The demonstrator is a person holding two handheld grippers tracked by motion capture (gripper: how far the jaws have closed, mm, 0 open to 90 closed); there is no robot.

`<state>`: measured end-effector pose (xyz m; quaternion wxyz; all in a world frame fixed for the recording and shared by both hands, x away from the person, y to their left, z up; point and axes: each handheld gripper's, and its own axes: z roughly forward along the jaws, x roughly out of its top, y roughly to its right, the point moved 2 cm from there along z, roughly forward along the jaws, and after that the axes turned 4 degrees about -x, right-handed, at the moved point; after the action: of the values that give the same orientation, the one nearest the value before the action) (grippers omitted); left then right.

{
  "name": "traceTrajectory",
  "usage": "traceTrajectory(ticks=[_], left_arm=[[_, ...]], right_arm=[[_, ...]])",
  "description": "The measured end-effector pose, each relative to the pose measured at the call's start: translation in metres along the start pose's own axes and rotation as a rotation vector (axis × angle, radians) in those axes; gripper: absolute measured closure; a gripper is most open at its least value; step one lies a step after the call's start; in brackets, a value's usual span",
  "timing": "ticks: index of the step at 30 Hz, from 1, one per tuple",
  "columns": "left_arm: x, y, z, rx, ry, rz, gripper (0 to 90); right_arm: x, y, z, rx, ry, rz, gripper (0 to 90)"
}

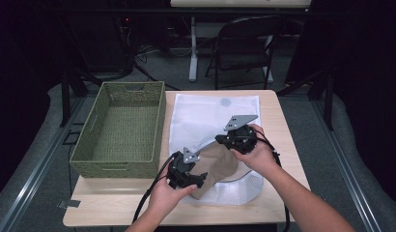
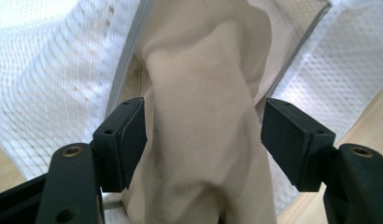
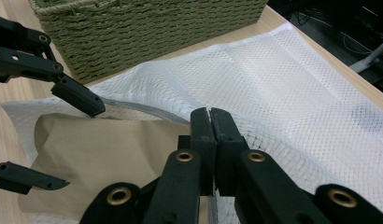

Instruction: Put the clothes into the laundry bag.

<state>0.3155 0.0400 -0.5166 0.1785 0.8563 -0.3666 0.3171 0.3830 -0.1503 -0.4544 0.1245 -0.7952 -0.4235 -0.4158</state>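
A white mesh laundry bag (image 1: 205,113) lies flat on the wooden table (image 1: 109,203), its mouth toward the near edge. A beige cloth (image 1: 219,166) sticks out of that mouth. In the left gripper view, my left gripper (image 2: 203,126) is open, and the beige cloth (image 2: 203,70) runs up between its jaws into the mesh bag (image 2: 49,74). The right pad (image 2: 292,140) stands clear of the fabric. My right gripper (image 3: 210,116) is shut on the grey-trimmed edge of the bag's mouth and holds the mesh (image 3: 283,93) raised above the cloth (image 3: 119,144).
A green woven basket (image 1: 116,166) stands on the table's left half, right beside the bag; its wall (image 3: 147,28) is close behind the left gripper (image 3: 81,145). A dark folding chair (image 1: 244,43) sits beyond the far edge.
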Motion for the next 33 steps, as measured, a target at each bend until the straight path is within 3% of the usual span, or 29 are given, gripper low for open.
traceTrajectory(ticks=[4, 15, 19, 24, 33], left_arm=[[-0.007, -0.002, 0.005, -0.004, 0.003, -0.017, 31.2], [-0.019, 0.000, 0.023, -0.013, -0.011, -0.010, 28.8], [-0.024, -0.002, 0.029, -0.012, -0.018, -0.032, 27.4], [-0.029, -0.002, 0.037, -0.018, -0.034, -0.024, 26.9], [-0.031, -0.002, 0.041, -0.016, -0.034, -0.041, 28.4]], right_arm=[[-0.001, 0.000, -0.001, -0.001, -0.002, -0.002, 88.6], [-0.002, -0.002, -0.001, 0.001, 0.001, -0.002, 88.7], [-0.002, -0.002, -0.001, -0.002, -0.001, -0.008, 88.6], [-0.003, -0.002, -0.001, -0.002, -0.004, -0.009, 88.6], [-0.004, -0.003, -0.001, -0.003, -0.001, -0.008, 88.6]])
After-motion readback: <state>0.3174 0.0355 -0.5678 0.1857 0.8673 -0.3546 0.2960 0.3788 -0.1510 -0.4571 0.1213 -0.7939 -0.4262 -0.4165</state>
